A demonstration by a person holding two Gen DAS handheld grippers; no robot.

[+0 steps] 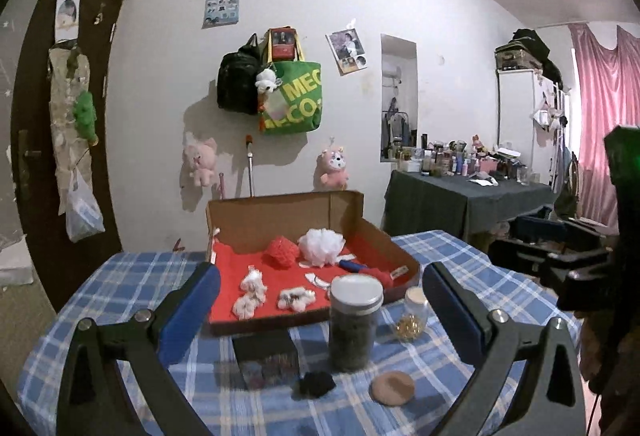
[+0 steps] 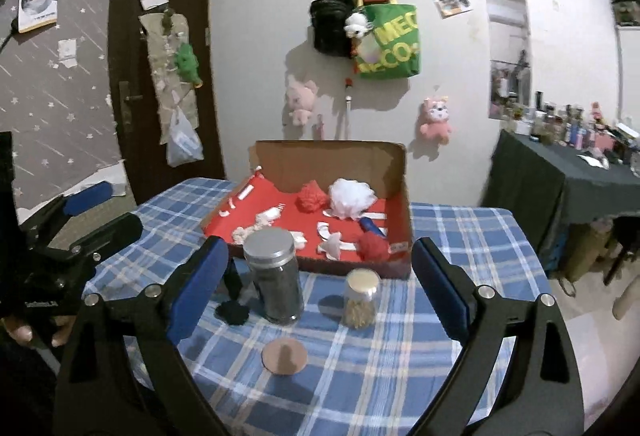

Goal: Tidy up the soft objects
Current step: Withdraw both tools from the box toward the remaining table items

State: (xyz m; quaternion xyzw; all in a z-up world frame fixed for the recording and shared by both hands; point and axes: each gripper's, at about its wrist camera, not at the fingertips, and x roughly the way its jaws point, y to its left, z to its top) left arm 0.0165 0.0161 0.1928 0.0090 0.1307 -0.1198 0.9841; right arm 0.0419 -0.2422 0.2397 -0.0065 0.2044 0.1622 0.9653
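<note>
Left gripper (image 1: 320, 300): held above the near edge of the table, blue-padded fingers spread wide with nothing between them; it also shows at the left edge of the right wrist view (image 2: 106, 210), parted there too.
White fluffy pieces (image 1: 252, 292): small cottony clumps lying on the red lining in the front left part of the box.
Red mesh puff (image 1: 282, 251): crinkled and rounded, near the back of the box, just left of the white one.
White mesh puff (image 1: 322, 246): larger, frilly, beside the red puff towards the back wall of the box.
Second red puff (image 2: 374, 246): sits in the front right corner of the box, next to a blue-handled item (image 2: 370, 225).
Cardboard box (image 1: 280, 212): shallow, open, lined in red, back flap standing upright; placed mid-table.
Tall jar (image 1: 354, 320): clear with a silver lid and dark contents, upright in front of the box.
Small jar (image 2: 361, 299): glass, pale lid, golden bits inside, just right of the tall jar.
Black soft lump (image 1: 316, 384): on the cloth near the tall jar's base.
Round tan disc (image 1: 392, 388): flat on the cloth, nearest the camera.
Right gripper (image 2: 320, 288): poised over the table, fingers wide apart, empty.
Table (image 2: 460, 236): covered in blue and white plaid cloth.
Room: white wall hung with a green tote bag (image 1: 296, 100) and pink plush toys (image 1: 333, 168); dark door (image 2: 128, 116) at left; cluttered side table (image 1: 460, 192) and pink curtain (image 1: 600, 108) at right.
</note>
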